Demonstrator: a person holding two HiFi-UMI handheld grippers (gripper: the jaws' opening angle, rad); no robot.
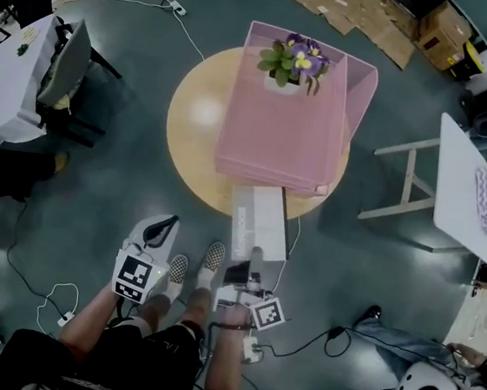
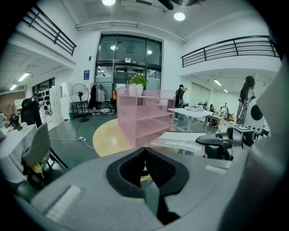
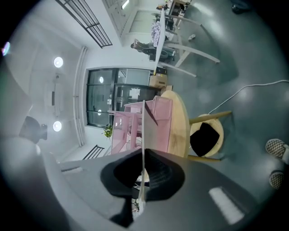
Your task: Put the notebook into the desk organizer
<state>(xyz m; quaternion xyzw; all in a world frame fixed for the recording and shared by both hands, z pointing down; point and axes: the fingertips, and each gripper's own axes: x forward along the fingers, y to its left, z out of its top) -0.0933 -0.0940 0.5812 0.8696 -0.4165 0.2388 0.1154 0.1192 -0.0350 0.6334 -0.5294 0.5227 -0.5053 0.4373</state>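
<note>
A white notebook [image 1: 260,222] juts flat from my right gripper [image 1: 248,267], which is shut on its near end. Its far end reaches the front of the pink desk organizer [image 1: 278,124] on the round wooden table [image 1: 196,114]. In the right gripper view the notebook [image 3: 144,135] shows edge-on as a thin white line between the pads of my right gripper [image 3: 143,164], with the organizer [image 3: 160,122] beyond. My left gripper [image 1: 164,224] hangs low at the left, away from the table. In its own view my left gripper [image 2: 145,151] is shut on nothing, facing the organizer [image 2: 144,117] and the notebook [image 2: 189,143].
A potted plant [image 1: 293,63] stands on the organizer's top. A chair [image 1: 69,74] is at the left, a white table [image 1: 467,185] at the right, and flattened cardboard [image 1: 360,15] behind. Cables [image 1: 57,300] run over the floor. A stool [image 3: 205,137] sits under the table.
</note>
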